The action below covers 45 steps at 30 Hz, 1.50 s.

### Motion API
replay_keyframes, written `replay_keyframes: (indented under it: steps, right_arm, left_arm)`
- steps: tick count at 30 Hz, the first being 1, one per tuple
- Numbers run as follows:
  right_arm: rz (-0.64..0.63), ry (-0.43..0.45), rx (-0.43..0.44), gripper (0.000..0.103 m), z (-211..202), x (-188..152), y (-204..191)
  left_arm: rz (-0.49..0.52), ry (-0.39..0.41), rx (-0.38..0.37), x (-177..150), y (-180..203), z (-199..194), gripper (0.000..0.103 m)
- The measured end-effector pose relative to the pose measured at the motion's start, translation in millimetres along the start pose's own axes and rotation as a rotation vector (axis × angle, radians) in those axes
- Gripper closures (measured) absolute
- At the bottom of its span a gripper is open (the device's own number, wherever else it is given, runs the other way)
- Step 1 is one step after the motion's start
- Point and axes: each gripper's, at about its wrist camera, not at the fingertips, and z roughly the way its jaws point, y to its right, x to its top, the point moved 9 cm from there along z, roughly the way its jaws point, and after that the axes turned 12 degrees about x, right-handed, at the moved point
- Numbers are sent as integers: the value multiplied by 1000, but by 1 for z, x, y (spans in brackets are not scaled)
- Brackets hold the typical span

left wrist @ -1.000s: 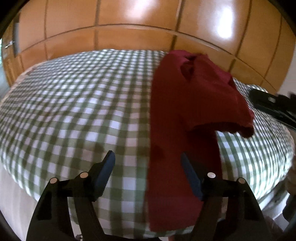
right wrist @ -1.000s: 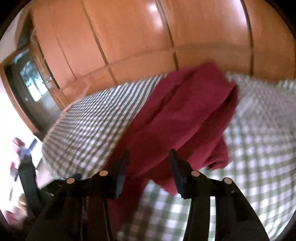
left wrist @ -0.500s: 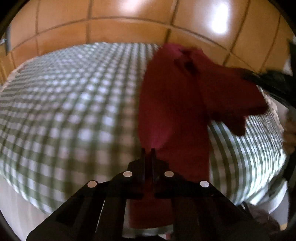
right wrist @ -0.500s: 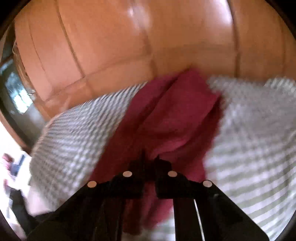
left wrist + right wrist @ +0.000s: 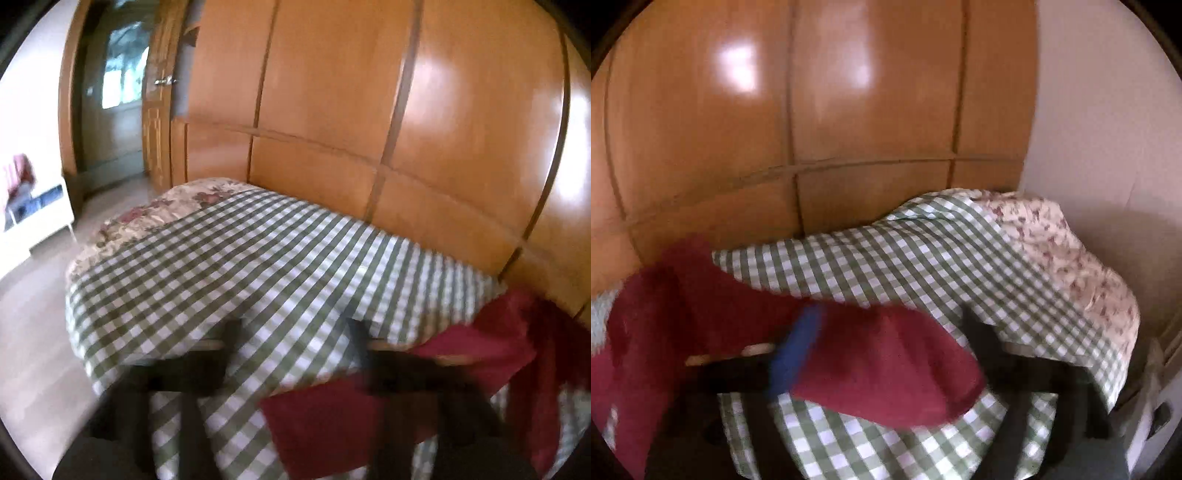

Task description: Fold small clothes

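Observation:
A dark red garment [image 5: 491, 354] lies on the green-and-white checked cover [image 5: 258, 266] of a bed, at the lower right of the left wrist view, with part of it hanging over the bed's near edge [image 5: 325, 424]. My left gripper [image 5: 291, 332] is open and empty, fingers blurred, left of the garment. In the right wrist view the red garment [image 5: 871, 365] lies in a folded bundle at the lower left. My right gripper [image 5: 890, 332] is open over it, its blue-padded left finger [image 5: 798, 350] against the cloth. Both views are motion-blurred.
A glossy wooden wardrobe [image 5: 369, 110] stands right behind the bed. A floral quilt [image 5: 166, 210] shows at the bed's left end and at its right end [image 5: 1071, 258]. A doorway [image 5: 110, 92] and floor lie to the left, a white wall [image 5: 1108, 129] to the right.
Both grippers were shut on the red garment half a second ago and are now open. Both have pulled back and swung outward, left camera to the left, right camera to the right.

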Motion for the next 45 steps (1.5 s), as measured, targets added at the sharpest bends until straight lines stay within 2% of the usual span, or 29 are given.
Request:
replay_keyframes:
  steps: [2,3,4,5,6,7,9,12,14,16,18,20,24,26,27,29,32,35,41,42,43,44,45]
  right_arm:
    - [-1,-62,119,19,-3,-19,-23]
    - [13,-94,201,24,-7,-29,-35]
    - [36,-145,331,26,-15,-50,-56]
    - [49,-191,421,30,-20,-66,-70]
    - [58,-244,508,36,-27,-84,-87]
    - [68,-318,612,41,-36,-108,-111]
    - [94,-462,763,53,-53,-156,-153]
    - [152,-612,875,56,-63,-205,-189]
    - [211,-647,908,56,-60,-220,-208]
    - [272,-657,932,57,-56,-220,-219]
    - [269,-636,927,82,-58,-210,-224]
    - [221,-598,919,94,-64,-193,-221]
    - [98,-400,817,96,-90,-138,-182]
    - [64,-253,708,96,-103,-95,-142]
    - [53,-210,665,96,-105,-84,-126]
    - [39,-121,538,96,-107,-55,-84]
    - [53,-81,413,96,-94,-37,-43]
    - [91,-84,339,96,-74,-36,-23]
    - [119,-129,292,96,-55,-44,-1]
    - [119,-135,289,96,-54,-47,0]
    - [122,-141,288,96,-51,-48,2]
    - [125,-145,289,96,-50,-48,4]
    - [124,-146,291,96,-52,-51,6]
  left_arm:
    - [-3,48,-5,1,1,-9,25]
    - [37,37,-9,-5,7,-9,25]
    - [66,21,-16,-10,14,-8,26]
    - [97,4,-34,-20,21,-9,27]
    - [121,-13,-56,-31,28,-11,28]
    - [134,-26,-73,-39,31,-14,29]
    - [156,-66,-117,-59,40,-18,29]
    - [184,-124,-170,-89,53,-21,29]
    - [207,-157,-198,-109,60,-24,29]
    - [227,-188,-225,-125,66,-27,29]
    - [255,-223,-265,-142,76,-34,29]
    - [286,-242,-303,-154,84,-42,29]
    - [331,-316,-415,-177,104,-54,53]
    - [326,-364,-481,-183,115,-58,63]
    - [323,-385,-513,-186,122,-60,68]
    - [330,-415,-587,-190,140,-69,70]
    - [338,-470,-676,-198,170,-79,70]
    - [338,-531,-732,-209,204,-83,70]
    - [331,-680,-778,-241,263,-72,70]
    - [340,-704,-795,-246,270,-73,83]
    - [358,-703,-787,-249,274,-73,93]
    - [392,-670,-753,-249,277,-72,97]
    - [394,-653,-756,-244,278,-75,98]
